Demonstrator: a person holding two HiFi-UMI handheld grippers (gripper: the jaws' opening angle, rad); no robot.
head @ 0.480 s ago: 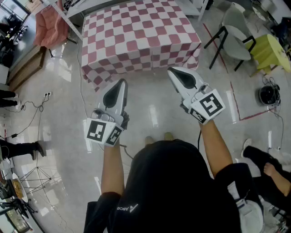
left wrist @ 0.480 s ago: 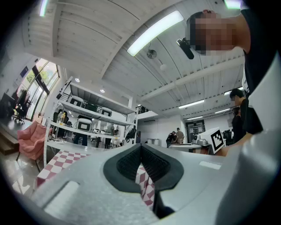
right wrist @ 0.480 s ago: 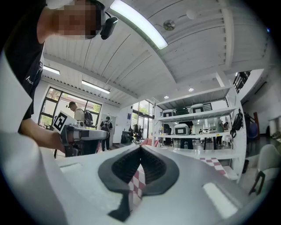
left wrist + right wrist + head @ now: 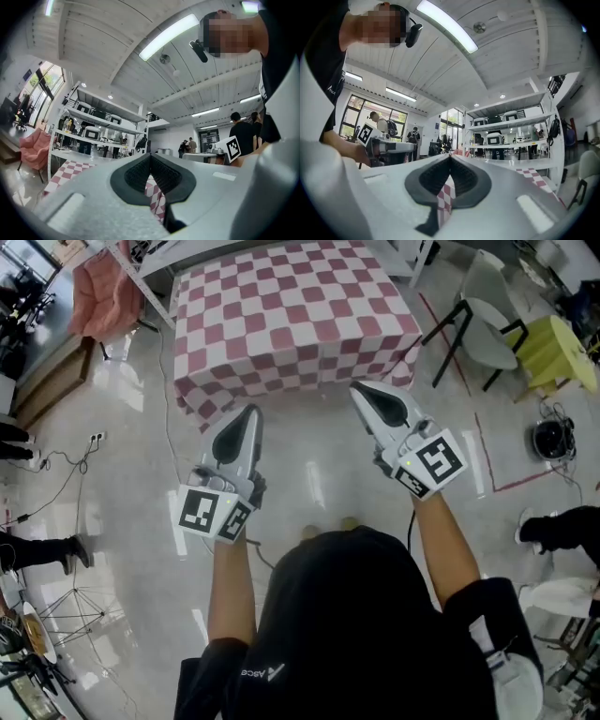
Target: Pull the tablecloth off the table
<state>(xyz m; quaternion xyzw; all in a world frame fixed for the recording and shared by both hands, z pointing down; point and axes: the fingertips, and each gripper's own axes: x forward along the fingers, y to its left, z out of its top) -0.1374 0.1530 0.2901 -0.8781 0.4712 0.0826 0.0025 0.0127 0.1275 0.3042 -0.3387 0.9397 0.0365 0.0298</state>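
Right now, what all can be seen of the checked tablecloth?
The tablecloth is soft-looking fabric in red and white checks. It lies flat across the top and hangs down the near side and both near corners in loose folds. The left tongs and right tongs, both shut, point at its hanging edge but seem not to hold it.

A chair (image 4: 487, 313) stands right of the tablecloth (image 4: 291, 320), an armchair (image 4: 103, 292) left.
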